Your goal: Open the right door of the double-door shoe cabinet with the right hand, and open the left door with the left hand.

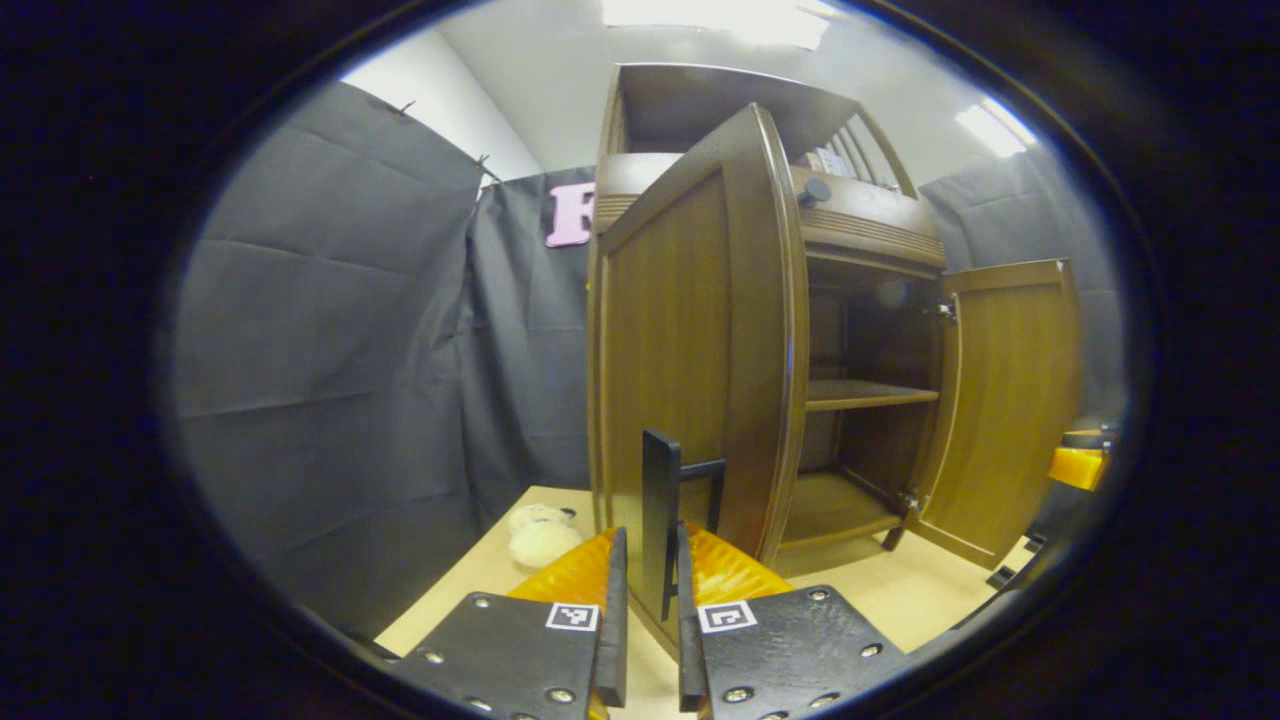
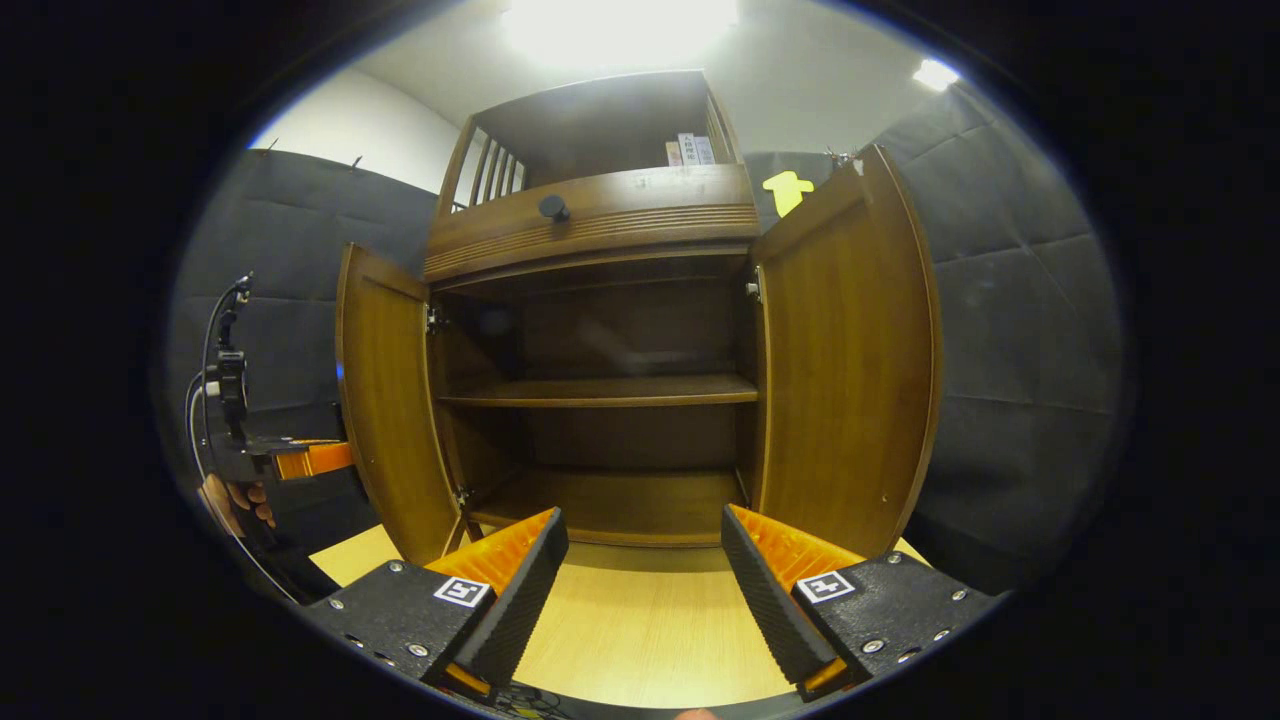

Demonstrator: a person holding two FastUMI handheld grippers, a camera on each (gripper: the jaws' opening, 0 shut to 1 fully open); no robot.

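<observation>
Both doors of the shoe cabinet [image 2: 600, 330] stand open on the table [image 2: 640, 630], with bare shelves showing inside. In the left gripper view, the left gripper [image 1: 648, 640] is closed on the dark handle [image 1: 660, 520] of the left door [image 1: 690, 340], one finger on each side. In the right gripper view, the right gripper [image 2: 645, 590] is spread wide, holding nothing, facing the cabinet's middle; the right door [image 2: 850, 350] stands beyond its right finger.

Before you on the table [image 2: 640, 640]: shoe cabinet [image 2: 600, 215], left door [image 2: 385, 400] and right door [image 2: 850, 360] flanking its shelf [image 2: 600, 390].
</observation>
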